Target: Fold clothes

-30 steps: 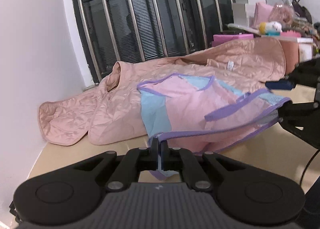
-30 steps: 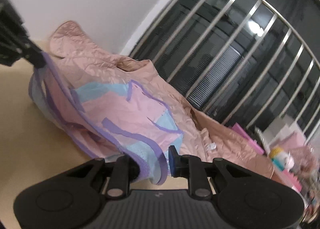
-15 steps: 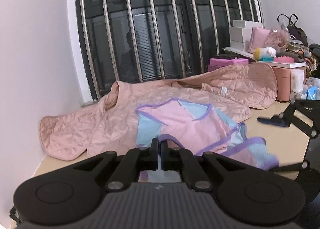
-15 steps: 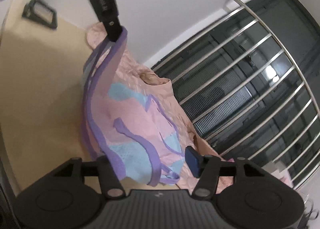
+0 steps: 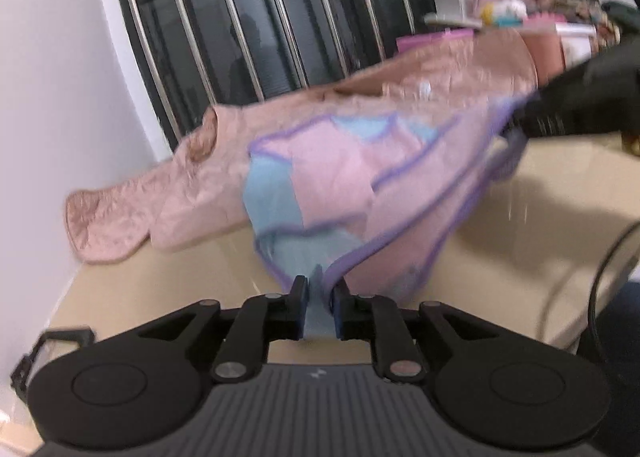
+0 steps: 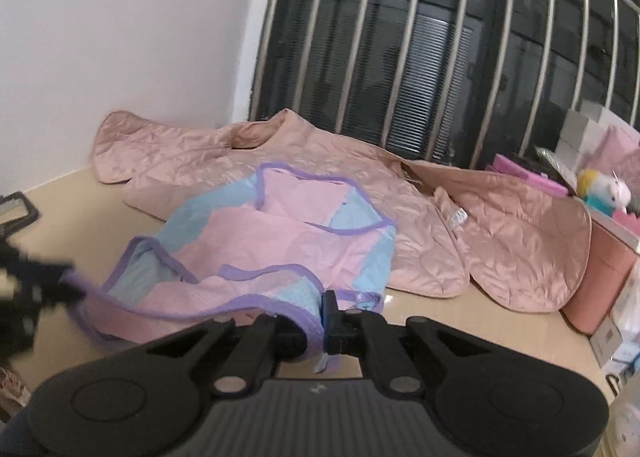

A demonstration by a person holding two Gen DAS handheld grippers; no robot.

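A small pink and light-blue garment with purple trim (image 5: pixel 360 177) (image 6: pixel 280 241) lies partly on the beige table and partly on a pink quilted jacket (image 6: pixel 460 217). My left gripper (image 5: pixel 319 297) is shut on its near hem, blue fabric between the fingers. My right gripper (image 6: pixel 316 317) is shut on another purple-trimmed edge. In the left wrist view the right gripper (image 5: pixel 568 113) holds the garment's far right corner up. In the right wrist view the left gripper (image 6: pixel 36 281) shows blurred at far left, holding the other end.
The quilted jacket (image 5: pixel 192 193) spreads along the barred window (image 6: pixel 440 57). A pink box (image 6: pixel 600 273), white boxes and a plush toy (image 6: pixel 604 187) stand at the right. A white wall (image 5: pixel 60 97) borders the table on the left. A black cable (image 5: pixel 600 277) hangs at right.
The right gripper, open half a second ago, has shut on the garment's edge. Both grippers have moved, and the garment now hangs stretched between them; the left view is motion-blurred.
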